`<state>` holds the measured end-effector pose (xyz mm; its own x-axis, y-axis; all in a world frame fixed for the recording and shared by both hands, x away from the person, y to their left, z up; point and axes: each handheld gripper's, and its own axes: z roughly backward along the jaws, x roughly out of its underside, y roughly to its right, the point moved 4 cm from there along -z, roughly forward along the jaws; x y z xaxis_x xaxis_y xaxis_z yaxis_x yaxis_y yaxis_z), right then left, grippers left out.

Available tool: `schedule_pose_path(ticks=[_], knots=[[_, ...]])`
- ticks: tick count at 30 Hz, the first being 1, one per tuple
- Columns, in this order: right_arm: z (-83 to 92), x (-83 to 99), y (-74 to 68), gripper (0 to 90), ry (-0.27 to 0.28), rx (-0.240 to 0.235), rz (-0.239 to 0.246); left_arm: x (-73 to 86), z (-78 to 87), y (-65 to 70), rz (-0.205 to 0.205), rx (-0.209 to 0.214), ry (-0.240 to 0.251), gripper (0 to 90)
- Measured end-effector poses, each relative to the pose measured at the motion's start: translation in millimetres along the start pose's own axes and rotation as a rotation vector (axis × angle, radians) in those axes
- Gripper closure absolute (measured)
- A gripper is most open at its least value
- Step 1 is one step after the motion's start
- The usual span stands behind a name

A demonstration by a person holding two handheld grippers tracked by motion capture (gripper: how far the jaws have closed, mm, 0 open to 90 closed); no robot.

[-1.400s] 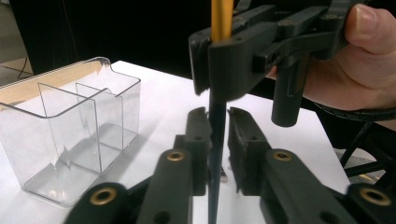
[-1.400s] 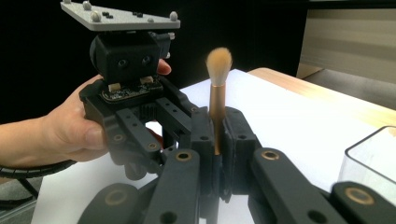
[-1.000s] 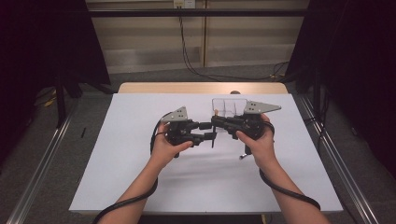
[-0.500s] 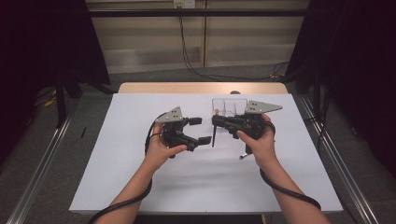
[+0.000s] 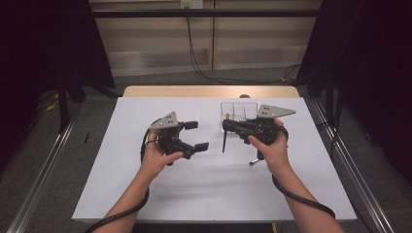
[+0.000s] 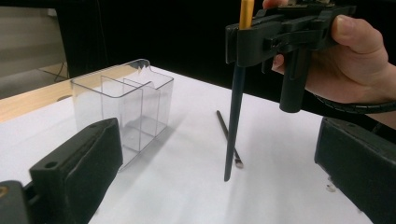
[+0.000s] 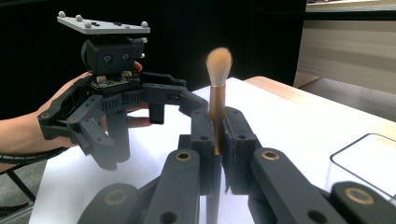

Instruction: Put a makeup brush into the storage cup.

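My right gripper [image 5: 226,127] is shut on a makeup brush [image 5: 224,143] and holds it upright above the white table, handle tip down. In the right gripper view its jaws [image 7: 217,135] clamp the gold ferrule, and the tan bristles [image 7: 218,60] point up. My left gripper [image 5: 197,135] hovers to the left of the brush, apart from it. Its jaws have just been opening and stand wide with nothing between them. From the left gripper view [image 6: 215,154] I look between them at the black brush handle [image 6: 233,121] hanging from the right gripper [image 6: 254,39].
A clear plastic organizer [image 5: 238,110] with compartments stands behind the right gripper, also the organizer [image 6: 122,100] at left in the left gripper view. A second thin brush [image 5: 254,161] lies flat on the white table [image 5: 121,184] under the right hand. Cables trail off the front edge.
My left gripper has pulled away to the left from the brush and the right gripper, and its jaws have spread wide. The right gripper and its brush have stayed put.
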<state>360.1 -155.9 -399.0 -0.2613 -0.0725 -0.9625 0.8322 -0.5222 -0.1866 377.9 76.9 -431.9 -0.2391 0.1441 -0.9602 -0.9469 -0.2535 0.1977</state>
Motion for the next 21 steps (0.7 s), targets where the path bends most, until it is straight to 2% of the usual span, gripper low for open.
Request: schedule_pose_path(ticks=[14, 21], knots=[[4.5, 2.3, 5.8, 84.8, -0.002, 0.014, -0.003, 7.4, 35.9, -1.8, -0.043, -0.026, -0.015, 0.0], [5.9, 2.4, 7.1, 84.8, 0.001, 0.018, -0.002, 10.3, 52.3, -2.4, -0.053, -0.038, -0.001, 0.0]])
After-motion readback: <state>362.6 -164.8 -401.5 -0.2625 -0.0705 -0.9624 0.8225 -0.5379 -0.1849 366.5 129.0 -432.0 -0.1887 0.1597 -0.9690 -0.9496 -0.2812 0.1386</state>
